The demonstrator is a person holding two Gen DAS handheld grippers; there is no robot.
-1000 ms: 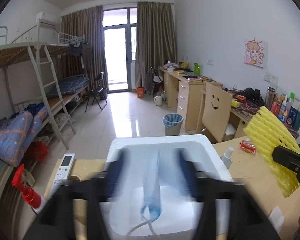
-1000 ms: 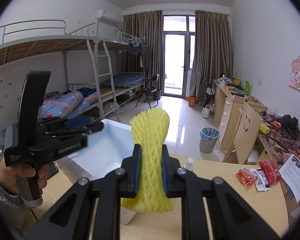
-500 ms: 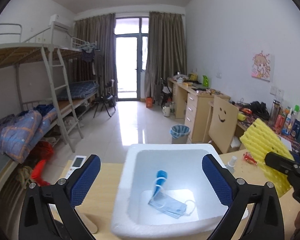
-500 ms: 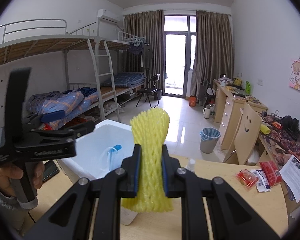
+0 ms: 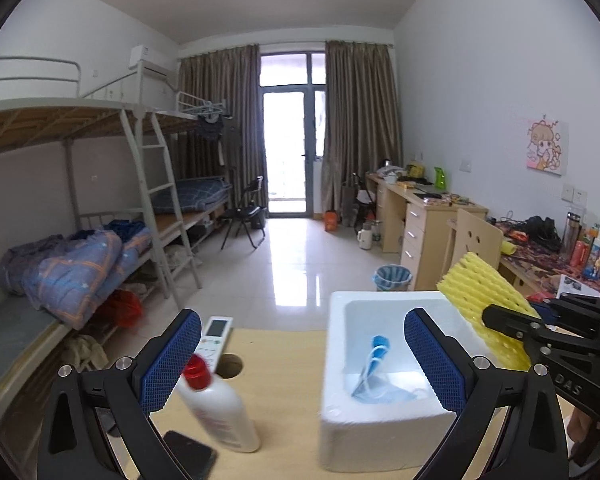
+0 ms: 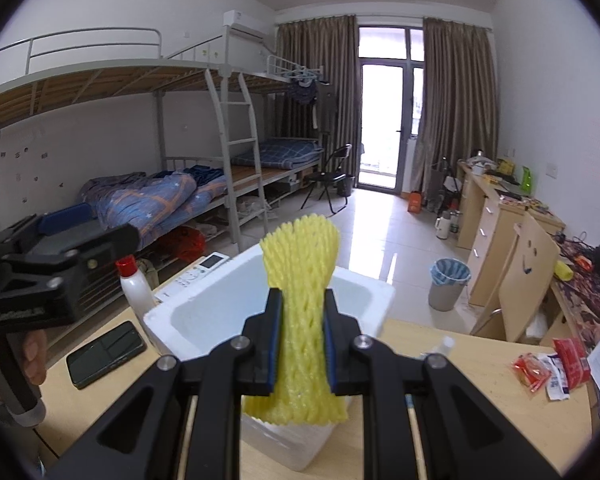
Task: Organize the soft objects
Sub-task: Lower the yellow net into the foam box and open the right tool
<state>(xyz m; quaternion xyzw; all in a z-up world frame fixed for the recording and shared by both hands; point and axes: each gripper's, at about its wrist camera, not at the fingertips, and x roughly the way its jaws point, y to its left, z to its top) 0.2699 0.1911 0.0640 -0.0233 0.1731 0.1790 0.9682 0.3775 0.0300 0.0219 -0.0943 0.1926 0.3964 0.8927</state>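
Dorm room with bunk beds (image 5: 100, 184) along one wall, desks along the other, and a bare tiled floor (image 5: 292, 264) running to the balcony door. Nearest is a pale wooden surface (image 5: 276, 364) carrying a white foam box (image 5: 336, 420).

Left hand-held gripper (image 5: 300, 364) stands released, blue pads spread wide with nothing between them; it hangs over the near part of the surface, one pad beside a white bottle (image 5: 220, 408) with a red cap, the other in front of the box. A blue mask (image 5: 376, 380) lies inside the box, one end propped up against its inner wall.

Right hand-held gripper (image 6: 300, 344) is clenched on a yellow foam net (image 6: 300, 316), pinched at its middle so the top fans out above the pads. The net hangs over the box's near rim (image 6: 204, 300), above the opening.

Left of the box lie a dark phone (image 6: 106, 354) and a white remote (image 5: 216, 336), the remote at the surface's far edge beside a round cable hole (image 5: 230, 366). Red snack packets (image 6: 548, 368) lie well apart on the right. Open surface shows between bottle and box.

Partial letters "DAS" show on the right hand-held gripper body in the left view; other lettering is too blurred to read.
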